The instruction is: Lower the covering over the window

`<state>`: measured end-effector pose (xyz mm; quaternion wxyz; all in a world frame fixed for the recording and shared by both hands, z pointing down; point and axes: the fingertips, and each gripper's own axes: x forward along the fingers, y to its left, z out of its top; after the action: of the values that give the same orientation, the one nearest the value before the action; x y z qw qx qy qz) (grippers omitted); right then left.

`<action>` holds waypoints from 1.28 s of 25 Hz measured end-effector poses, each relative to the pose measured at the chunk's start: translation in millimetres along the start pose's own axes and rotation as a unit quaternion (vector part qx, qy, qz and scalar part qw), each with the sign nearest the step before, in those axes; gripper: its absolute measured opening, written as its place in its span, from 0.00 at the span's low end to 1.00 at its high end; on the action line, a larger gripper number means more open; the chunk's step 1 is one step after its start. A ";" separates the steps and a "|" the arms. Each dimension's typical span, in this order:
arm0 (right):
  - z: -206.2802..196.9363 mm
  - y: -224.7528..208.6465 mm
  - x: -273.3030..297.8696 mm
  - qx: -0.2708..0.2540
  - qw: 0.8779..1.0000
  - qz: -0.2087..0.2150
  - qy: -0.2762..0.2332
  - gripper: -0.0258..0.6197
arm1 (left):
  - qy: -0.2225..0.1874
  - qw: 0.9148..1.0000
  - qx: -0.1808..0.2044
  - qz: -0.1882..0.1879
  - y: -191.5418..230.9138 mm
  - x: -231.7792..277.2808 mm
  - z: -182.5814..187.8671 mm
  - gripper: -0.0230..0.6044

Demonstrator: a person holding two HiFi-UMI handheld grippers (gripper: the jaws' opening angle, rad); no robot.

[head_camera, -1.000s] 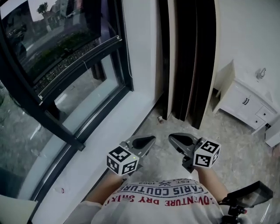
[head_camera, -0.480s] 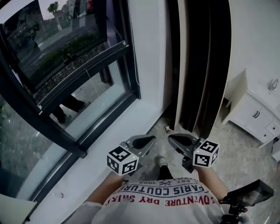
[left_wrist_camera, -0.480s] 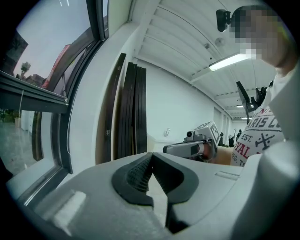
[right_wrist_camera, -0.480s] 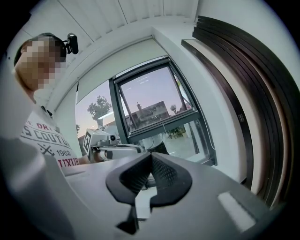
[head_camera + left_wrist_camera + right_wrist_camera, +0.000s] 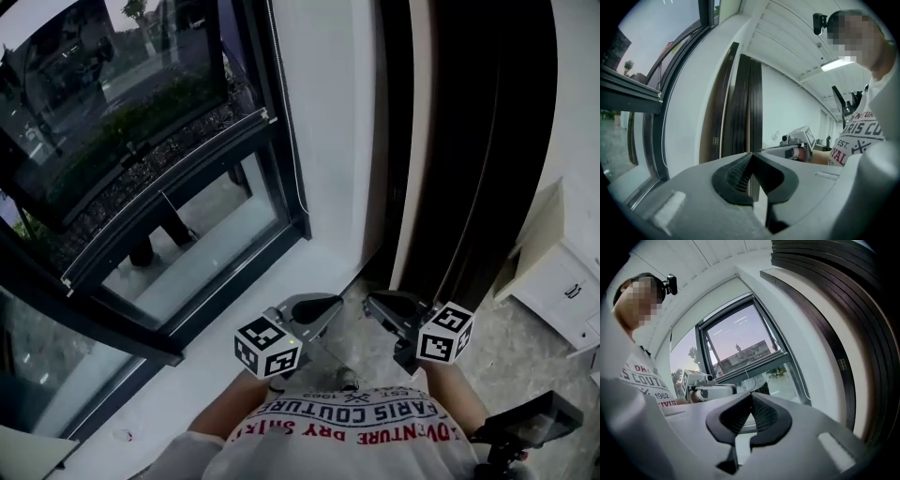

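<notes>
The window has a dark frame and bare glass, and no covering shows over it. A thin bead cord hangs along the frame's right edge, and it shows in the left gripper view as the cord. My left gripper and right gripper are held side by side in front of my chest, above the floor and well short of the cord. Both are shut with nothing between the pads, as the left gripper and right gripper show in their own views.
A white sill runs below the glass, and a white wall pier stands right of the frame. Tall dark panels lean at the right. A white cabinet stands at the far right, and a black device sits at the lower right.
The head view has swung up and nearer the window and pier, so the cabinet has slid toward the right edge. Both grippers stay shut in the same spot before my chest.
</notes>
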<state>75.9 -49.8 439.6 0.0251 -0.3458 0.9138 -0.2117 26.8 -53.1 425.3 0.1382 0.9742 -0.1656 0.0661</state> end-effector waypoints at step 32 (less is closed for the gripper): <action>141.0 -176.6 173.4 -0.070 0.993 0.091 0.025 0.04 | -0.048 0.990 0.052 0.124 321.3 86.8 153.2 0.04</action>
<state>81.0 -331.9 400.2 -0.0031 -0.2562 0.9544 -0.1530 11.3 -415.5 373.9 0.0700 0.9541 -0.2877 0.0446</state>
